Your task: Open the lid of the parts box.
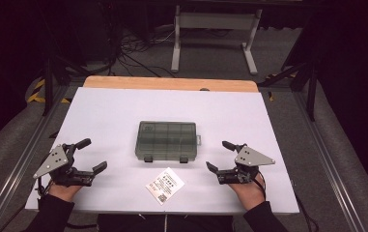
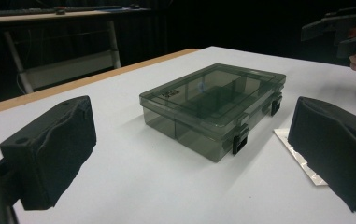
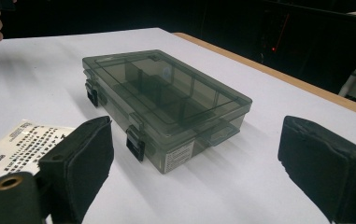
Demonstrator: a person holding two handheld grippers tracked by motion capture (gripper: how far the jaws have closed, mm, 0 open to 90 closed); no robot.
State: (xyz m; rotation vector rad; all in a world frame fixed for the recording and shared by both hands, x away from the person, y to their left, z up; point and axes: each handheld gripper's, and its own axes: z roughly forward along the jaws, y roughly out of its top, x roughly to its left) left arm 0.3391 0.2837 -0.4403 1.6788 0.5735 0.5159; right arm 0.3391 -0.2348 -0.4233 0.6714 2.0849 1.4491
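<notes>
A smoky translucent plastic compartment box lies closed in the middle of the white table, its two black latches facing the person. A small white printed packet with a QR code lies flat in front of it. My left gripper rests at the table's left, open, jaws pointing toward the box, nothing between them. My right gripper rests at the right, open and empty too. The box sits beyond the wide-apart left jaws, with the packet partly behind the right jaw. The box and packet also lie ahead of the right jaws.
The white table has a wooden strip along its far edge. Beyond it stand a white frame leg and loose cables on the dark floor. Metal rails run along both sides of the table.
</notes>
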